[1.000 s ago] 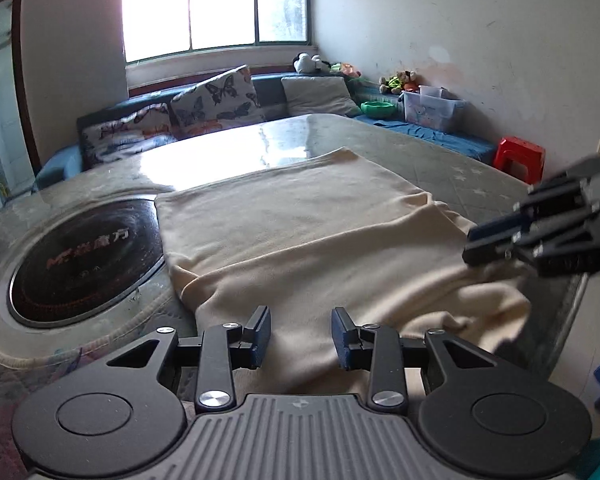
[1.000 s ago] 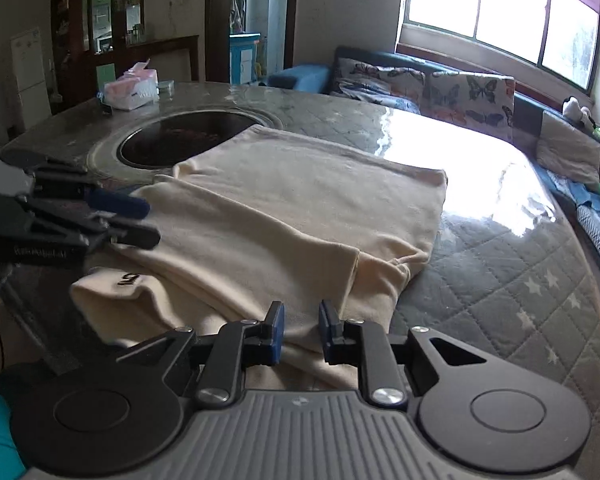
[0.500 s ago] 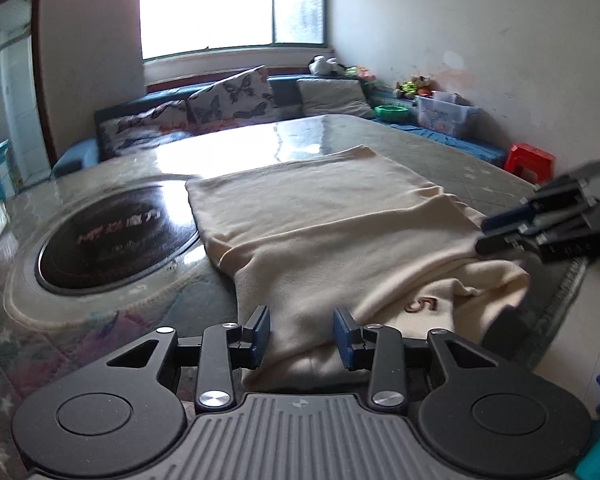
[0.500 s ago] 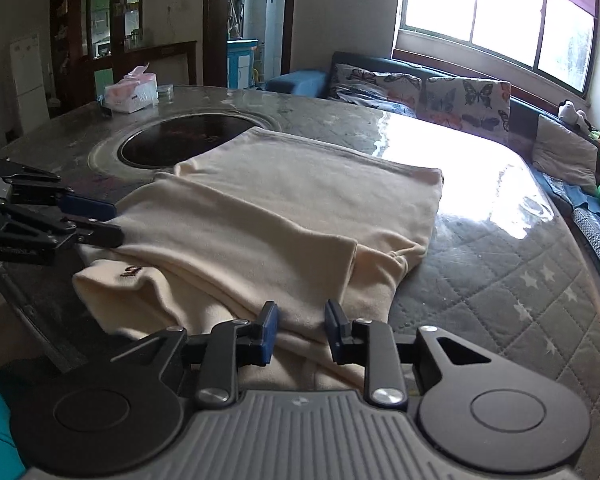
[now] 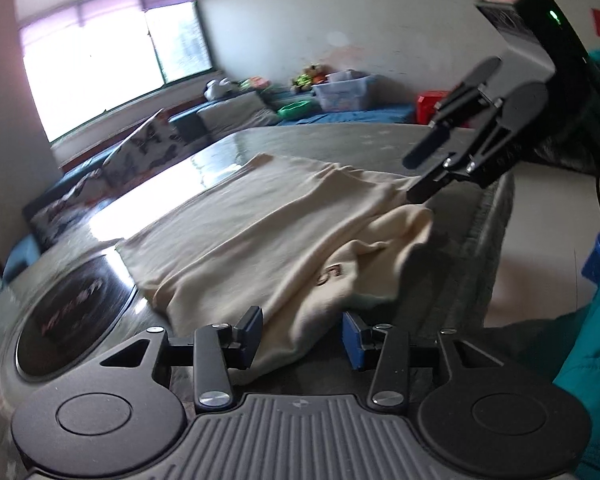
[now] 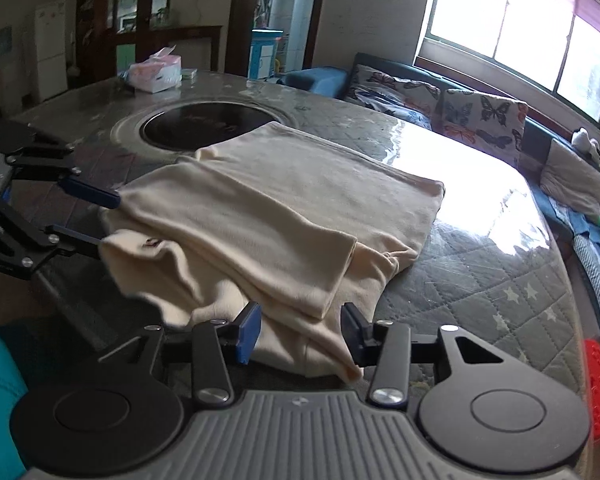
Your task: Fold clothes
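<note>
Cream garment (image 6: 284,208) lies part-folded beside the round hob (image 6: 208,126), its near hem between both wide-open, empty claws: left gripper (image 5: 300,338), right gripper (image 6: 300,334) (equally near).

A dark "5" shows on the cream garment (image 5: 328,276); the red characters on the cooktop (image 5: 70,300) are unreadable.

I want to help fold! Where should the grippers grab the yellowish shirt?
Probably the cream shirt by its bunched near hem, one corner per gripper, coming in from the table's near edge. That end overhangs loosely, so fingers can slip around it; elsewhere it lies flat.
</note>
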Demonstrator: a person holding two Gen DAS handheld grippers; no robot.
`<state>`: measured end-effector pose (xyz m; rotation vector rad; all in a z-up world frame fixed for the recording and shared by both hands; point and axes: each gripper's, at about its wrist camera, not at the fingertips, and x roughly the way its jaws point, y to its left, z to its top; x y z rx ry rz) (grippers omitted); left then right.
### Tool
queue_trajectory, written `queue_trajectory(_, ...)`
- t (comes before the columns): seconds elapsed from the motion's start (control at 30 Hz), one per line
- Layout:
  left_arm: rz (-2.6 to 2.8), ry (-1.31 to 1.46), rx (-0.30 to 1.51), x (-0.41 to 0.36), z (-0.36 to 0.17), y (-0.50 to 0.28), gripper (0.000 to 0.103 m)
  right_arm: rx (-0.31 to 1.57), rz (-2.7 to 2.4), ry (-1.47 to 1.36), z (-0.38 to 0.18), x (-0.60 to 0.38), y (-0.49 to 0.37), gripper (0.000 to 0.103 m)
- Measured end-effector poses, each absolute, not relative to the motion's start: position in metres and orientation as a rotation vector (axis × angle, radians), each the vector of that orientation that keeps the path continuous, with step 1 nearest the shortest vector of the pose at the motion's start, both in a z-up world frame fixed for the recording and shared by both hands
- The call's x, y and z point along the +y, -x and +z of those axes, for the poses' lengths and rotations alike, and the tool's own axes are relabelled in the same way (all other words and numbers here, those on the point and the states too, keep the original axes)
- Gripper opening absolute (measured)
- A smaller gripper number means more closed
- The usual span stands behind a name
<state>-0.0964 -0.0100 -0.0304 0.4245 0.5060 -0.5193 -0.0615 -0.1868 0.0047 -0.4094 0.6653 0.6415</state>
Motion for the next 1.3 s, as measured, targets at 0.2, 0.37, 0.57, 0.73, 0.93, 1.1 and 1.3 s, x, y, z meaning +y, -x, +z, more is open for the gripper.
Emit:
queue_trajectory(0.2, -0.548, -0.45, 0.476, -0.02, -0.036, 0.096, 0.033, 0.668, 0.675, 0.478, 0.001, -0.188, 0.073, 0.063)
queue_trajectory(0.37, -0.525, -0.357, 0.47, -0.015, -0.022, 0.081, 0.01, 0.627, 0.721, 0.555, -0.003, -0.181, 0.081, 0.068)
queue_trajectory(0.57, -0.495, -0.221, 0.467, -0.003, -0.001, 0.056, 0.008, 0.567, 0.767, 0.579, -0.007, -0.165, 0.076, 0.068)
queue_trajectory(0.73, -0.479, -0.164, 0.483, 0.003, 0.004, 0.037, 0.009, 0.55, 0.789, 0.569, -0.013, -0.148, 0.062, 0.057)
queue_trajectory(0.93, -0.485, -0.174, 0.508, 0.009, -0.003, 0.042, 0.014, 0.628, 0.799, 0.483, -0.008, -0.141, 0.039, 0.023)
queue_trajectory(1.1, -0.461, -0.245, 0.515, 0.011, -0.014, 0.059, 0.032, 0.653, 0.803, 0.413, 0.004, -0.143, 0.03, 0.018)
queue_trajectory(1.3, -0.421, -0.336, 0.509, 0.011, -0.026, 0.071, 0.043, 0.639, 0.794, 0.385, 0.014, -0.142, 0.025, 0.018)
